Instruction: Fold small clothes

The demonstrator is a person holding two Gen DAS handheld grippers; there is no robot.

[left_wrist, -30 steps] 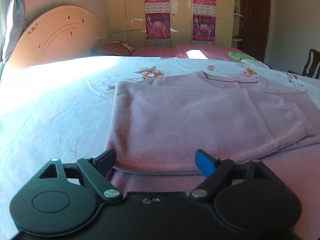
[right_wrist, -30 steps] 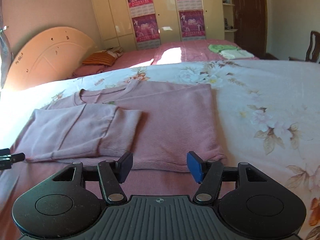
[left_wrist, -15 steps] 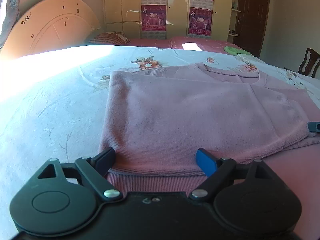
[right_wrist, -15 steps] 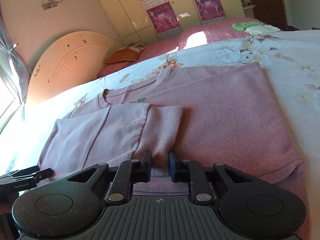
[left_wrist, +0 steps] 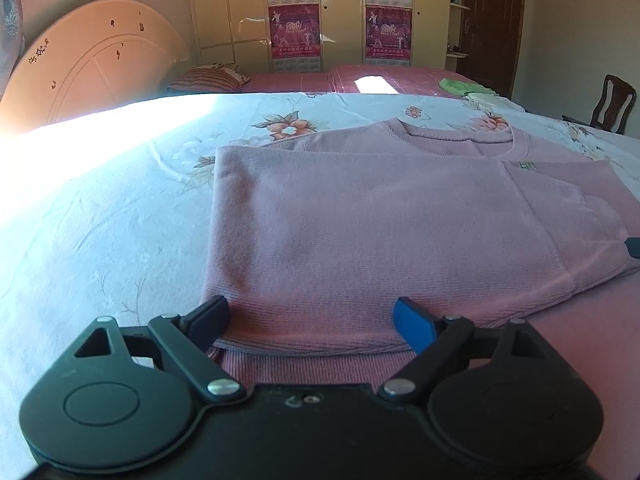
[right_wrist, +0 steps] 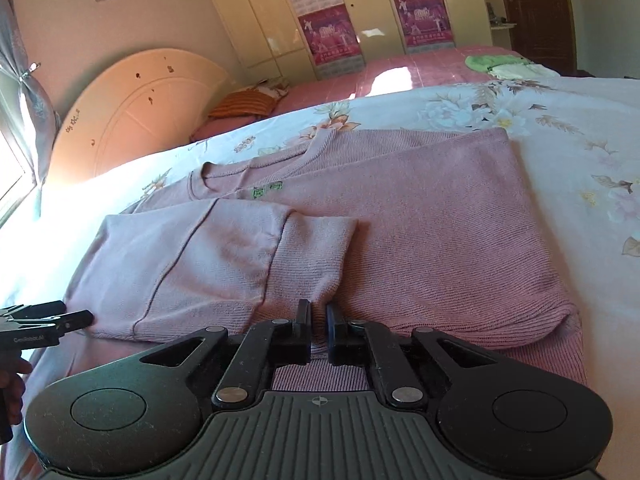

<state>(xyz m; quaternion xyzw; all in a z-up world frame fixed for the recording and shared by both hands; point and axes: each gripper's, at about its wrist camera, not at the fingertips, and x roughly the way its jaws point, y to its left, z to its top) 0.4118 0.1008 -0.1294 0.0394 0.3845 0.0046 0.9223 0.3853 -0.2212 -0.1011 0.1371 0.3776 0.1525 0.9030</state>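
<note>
Sweater (left_wrist: 380, 232) of pink knit, only one, lay flat on the flowered bedsheet (left_wrist: 100, 216), with both sleeves folded in across the body and the neck at the far side. One small green label (right_wrist: 267, 191) showed just under the neck.

Two grippers were at the near hem. The left gripper (left_wrist: 312, 318) had its jaws wide apart and opening a little more. The hem lay between the two fingers, near the left corner of the sweater, but the pads did not press it. One finger was black and one had a blue pad (left_wrist: 412, 324).

The right gripper (right_wrist: 319, 330) had its jaws almost together, with a thin fold of the hem pinched between them, just near the cuff (right_wrist: 316, 256) of the folded sleeve. In the right wrist view the tip of the left gripper was at the left edge, beside the sweater.

Far behind, I counted two pink poster columns (left_wrist: 294, 14) on the cream wardrobe (left_wrist: 344, 8), one round headboard (left_wrist: 96, 76), one striped pillow (left_wrist: 210, 79), one brown door (left_wrist: 490, 20), one wooden chair (left_wrist: 612, 100) at the right, and one small pile of green and white cloth (right_wrist: 502, 65) on the pink bed (right_wrist: 420, 68).
</note>
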